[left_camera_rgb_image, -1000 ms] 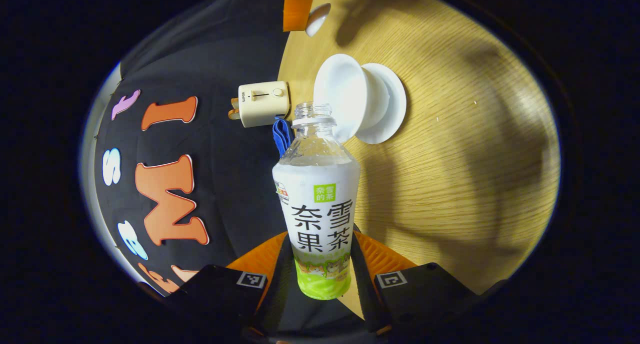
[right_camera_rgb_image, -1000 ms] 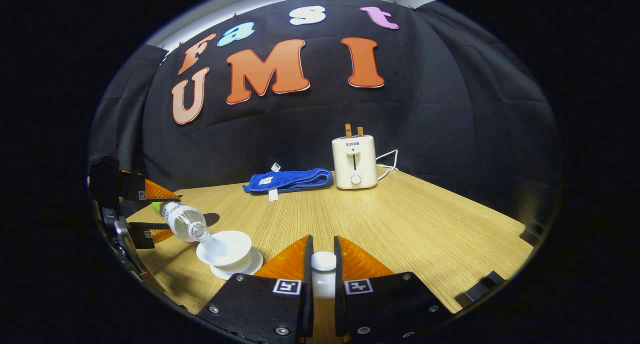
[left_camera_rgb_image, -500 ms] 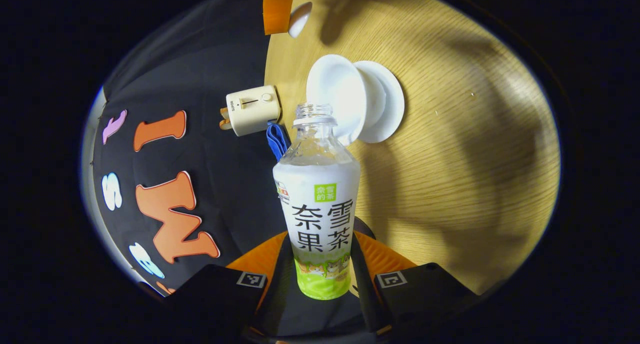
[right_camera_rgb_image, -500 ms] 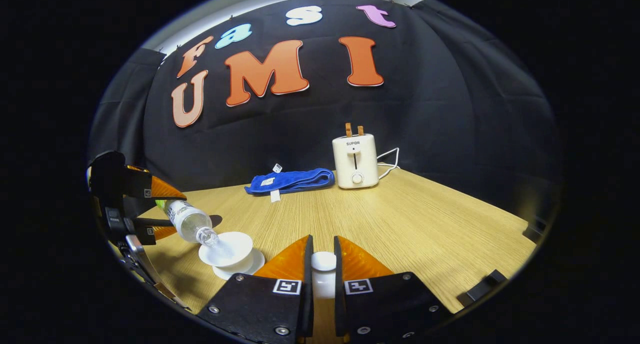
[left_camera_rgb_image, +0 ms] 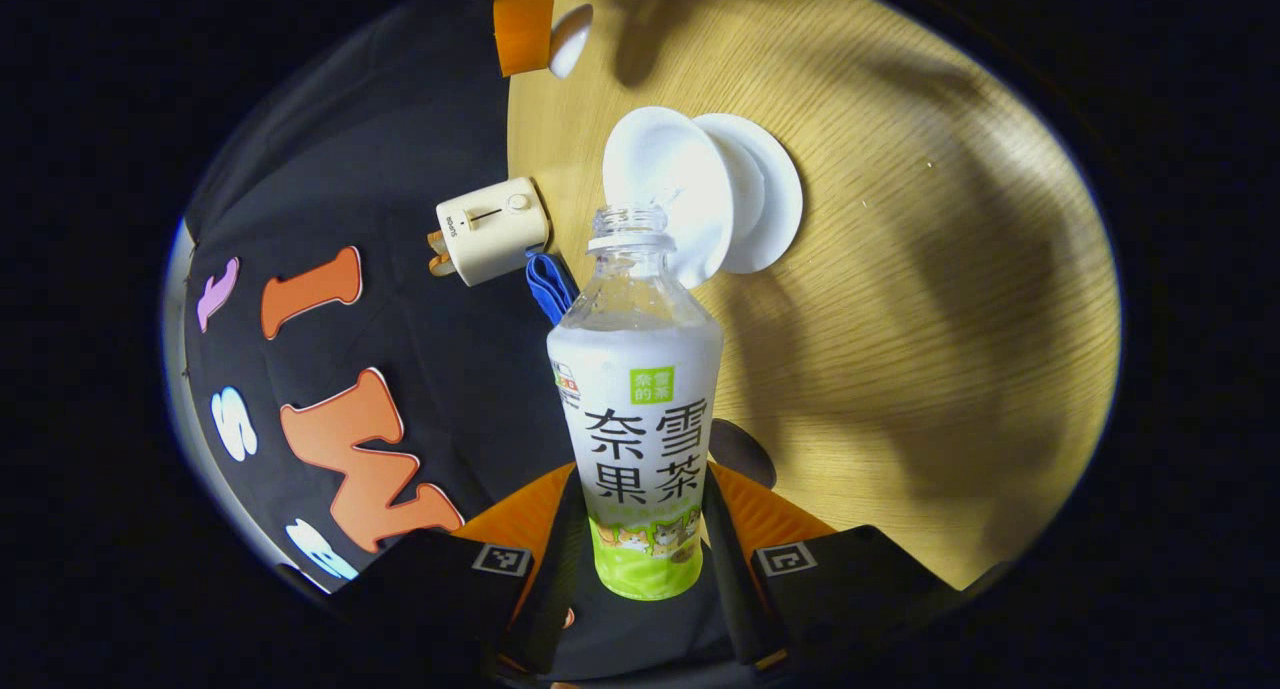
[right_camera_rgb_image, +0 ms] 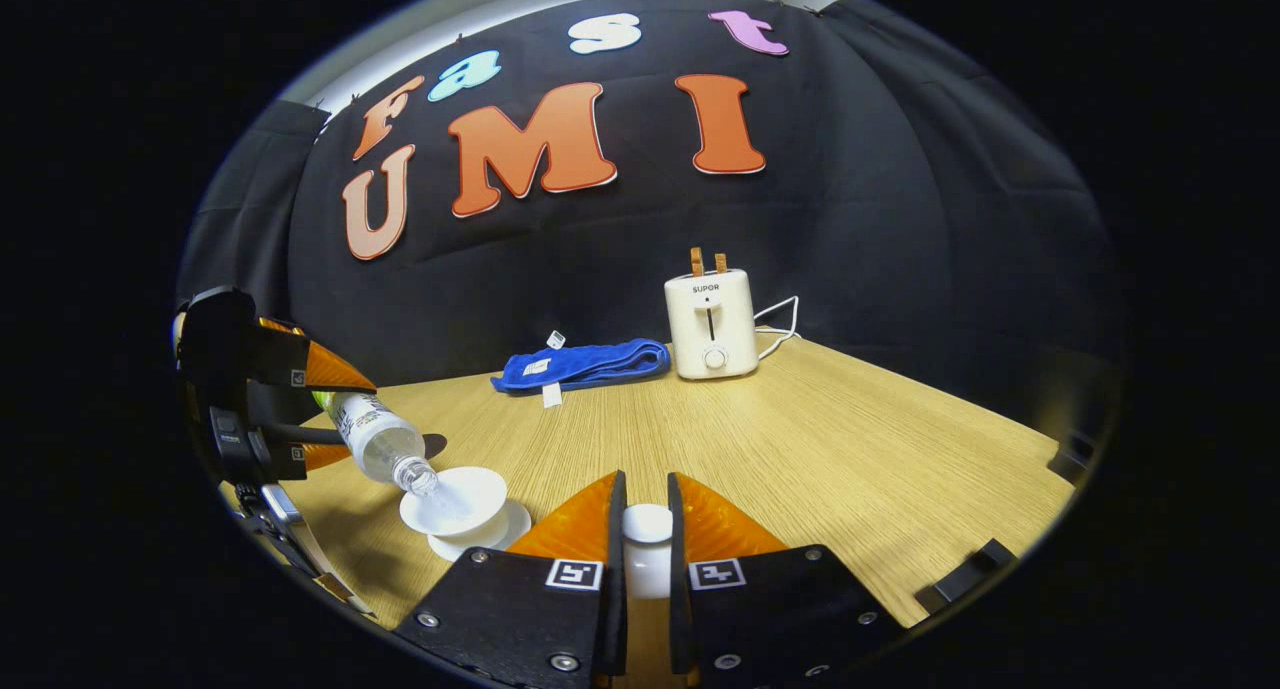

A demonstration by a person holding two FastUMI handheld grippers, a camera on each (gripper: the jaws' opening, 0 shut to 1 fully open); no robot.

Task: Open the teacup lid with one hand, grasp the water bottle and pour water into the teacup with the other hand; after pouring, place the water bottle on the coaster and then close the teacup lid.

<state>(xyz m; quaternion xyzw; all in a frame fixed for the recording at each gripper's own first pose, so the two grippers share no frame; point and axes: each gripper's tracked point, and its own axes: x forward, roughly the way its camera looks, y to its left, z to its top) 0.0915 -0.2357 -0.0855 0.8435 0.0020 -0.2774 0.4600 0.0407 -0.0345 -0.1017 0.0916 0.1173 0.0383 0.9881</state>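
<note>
pouring step, seen along both grippers. the left gripper [left_camera_rgb_image: 640, 559] is clenched on the lower body of the water bottle [left_camera_rgb_image: 638, 409], both fingers pressing its sides; in the right gripper view the same left gripper [right_camera_rgb_image: 285, 414] sits at about 9 o'clock with the water bottle [right_camera_rgb_image: 375, 439] tipped mouth-down. the open bottle mouth hangs just over the rim of the teacup [left_camera_rgb_image: 665, 194], at 12 o'clock from the bottle in the left gripper view, and a thin thread of water appears to run from the mouth into the bowl. the teacup [right_camera_rgb_image: 455, 494] stands on its saucer [left_camera_rgb_image: 765, 199] on the table [right_camera_rgb_image: 800, 449]. the right gripper [right_camera_rgb_image: 645, 529] is closed on the knob of the teacup lid [right_camera_rgb_image: 647, 554], held apart from the cup, at about 3 o'clock of it.

to do this step well, in judgement: keep the mouth inside the rim line, deepen the tilt slowly so the stream stays thin, and hold the lid well aside. the shallow cup probably fills fast, so level the bottle early. the coaster cannot be made out with certainty.

writing: the bottle label carries large dark chinese characters and a small green square with more; the toaster [right_camera_rgb_image: 710, 324], at 12 o'clock near the booth wall beside a blue cloth [right_camera_rgb_image: 580, 362], bears a short brand word on its front. each gripper carries square coded markers.
</note>
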